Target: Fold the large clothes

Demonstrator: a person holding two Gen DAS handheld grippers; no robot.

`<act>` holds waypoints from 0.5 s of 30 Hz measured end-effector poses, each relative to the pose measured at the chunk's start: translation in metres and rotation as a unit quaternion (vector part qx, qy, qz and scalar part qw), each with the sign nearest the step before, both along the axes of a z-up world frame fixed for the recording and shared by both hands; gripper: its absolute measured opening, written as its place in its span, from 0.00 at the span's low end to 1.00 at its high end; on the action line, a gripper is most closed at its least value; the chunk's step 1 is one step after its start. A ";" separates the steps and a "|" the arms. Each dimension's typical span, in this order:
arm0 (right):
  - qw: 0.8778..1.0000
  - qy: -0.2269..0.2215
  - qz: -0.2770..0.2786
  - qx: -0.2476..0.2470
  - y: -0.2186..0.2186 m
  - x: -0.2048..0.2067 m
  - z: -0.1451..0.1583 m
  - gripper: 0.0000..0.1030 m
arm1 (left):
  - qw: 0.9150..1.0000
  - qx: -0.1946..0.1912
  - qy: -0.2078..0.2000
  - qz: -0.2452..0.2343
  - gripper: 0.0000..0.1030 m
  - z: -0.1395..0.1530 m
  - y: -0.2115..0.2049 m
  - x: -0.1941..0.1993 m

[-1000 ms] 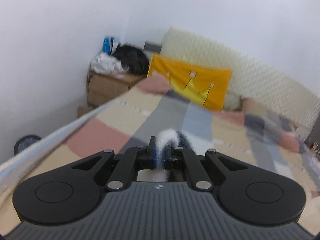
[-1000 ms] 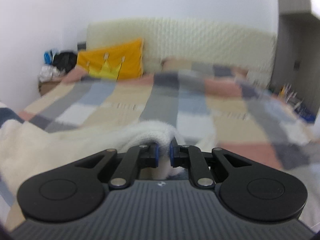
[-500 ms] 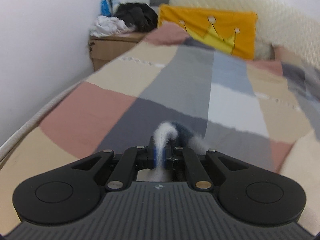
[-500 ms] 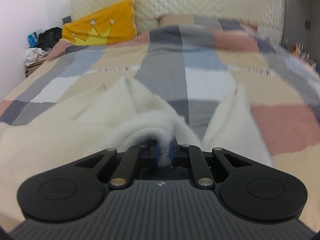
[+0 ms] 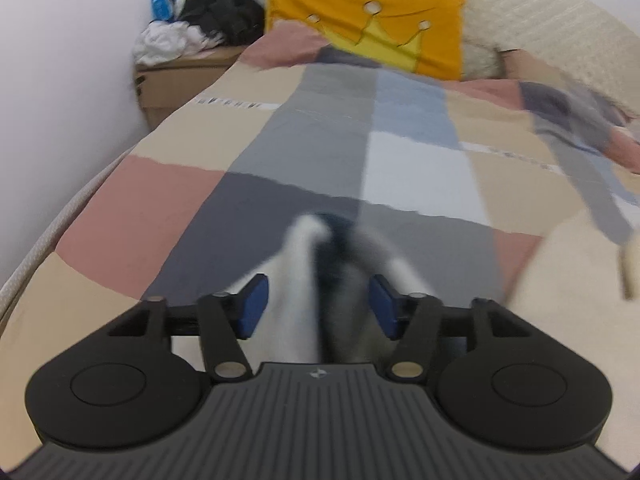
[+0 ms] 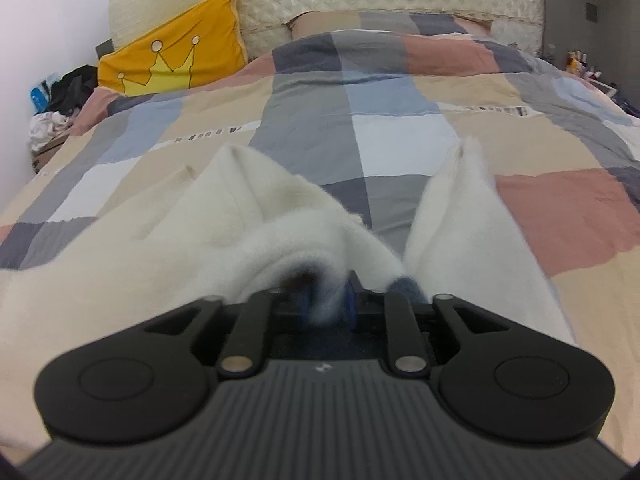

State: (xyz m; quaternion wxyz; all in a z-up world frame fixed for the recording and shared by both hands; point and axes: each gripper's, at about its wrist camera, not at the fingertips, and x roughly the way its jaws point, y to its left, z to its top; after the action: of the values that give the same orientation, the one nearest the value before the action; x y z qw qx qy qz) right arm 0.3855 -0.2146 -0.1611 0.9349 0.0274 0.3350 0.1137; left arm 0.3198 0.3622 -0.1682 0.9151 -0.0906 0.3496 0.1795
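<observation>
Left tongs (image 5: pixel 314 306) gape around the sweater (image 6: pixel 248 216), right tongs (image 6: pixel 326 304) pinch its fold; uneven release could skew the fold

Left tool (image 5: pixel 318 306) with blue pads (image 5: pixel 252 307) spread wide apart; right tool (image 6: pixel 326 300) nearly closed, pinching.

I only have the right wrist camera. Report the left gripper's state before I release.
Observer: The left gripper is open, with its blue pads wide apart.
Operator: Tell me what's between them.
Observer: A fold of the garment, white beside dark, rises between the pads. Blur hides whether it touches either one.
Operator: Give me its position on the bed.
Observer: It is near the side. The bed's piped edge runs along the left of that view.
</observation>
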 end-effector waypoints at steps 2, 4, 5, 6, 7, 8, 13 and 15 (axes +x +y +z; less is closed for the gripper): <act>1.000 0.005 -0.009 0.001 -0.001 -0.009 0.005 0.44 | 1.000 -0.003 -0.006 -0.007 0.64 0.012 -0.014 -0.014; 1.000 0.003 -0.013 0.008 -0.002 -0.020 0.011 0.50 | 1.000 -0.013 -0.016 -0.013 0.65 0.023 -0.029 -0.028; 1.000 0.003 -0.016 0.013 -0.003 -0.026 0.013 0.54 | 1.000 -0.010 -0.028 -0.008 0.65 0.030 -0.040 -0.036; 1.000 0.004 -0.018 0.018 -0.004 -0.031 0.016 0.60 | 0.999 -0.003 -0.037 -0.008 0.65 0.037 -0.051 -0.041; 1.000 0.003 -0.020 0.022 -0.004 -0.036 0.018 0.64 | 0.999 -0.007 -0.047 -0.018 0.65 0.045 -0.063 -0.046; 0.999 -0.002 -0.023 0.031 -0.005 -0.043 0.020 0.74 | 0.998 -0.020 -0.055 -0.030 0.65 0.051 -0.074 -0.051; 0.998 -0.017 -0.022 0.057 -0.003 -0.077 0.029 0.81 | 0.991 -0.042 -0.086 -0.095 0.65 0.078 -0.153 -0.073; 0.998 -0.022 -0.016 0.061 -0.003 -0.092 0.032 0.81 | 0.987 -0.048 -0.088 -0.124 0.65 0.084 -0.187 -0.082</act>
State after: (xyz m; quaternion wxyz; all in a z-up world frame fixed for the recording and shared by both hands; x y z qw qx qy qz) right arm 0.2936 -0.2175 -0.1296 0.9404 0.0876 0.3059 0.1196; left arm 0.2375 0.1755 -0.0843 0.9521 -0.1055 0.2844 0.0394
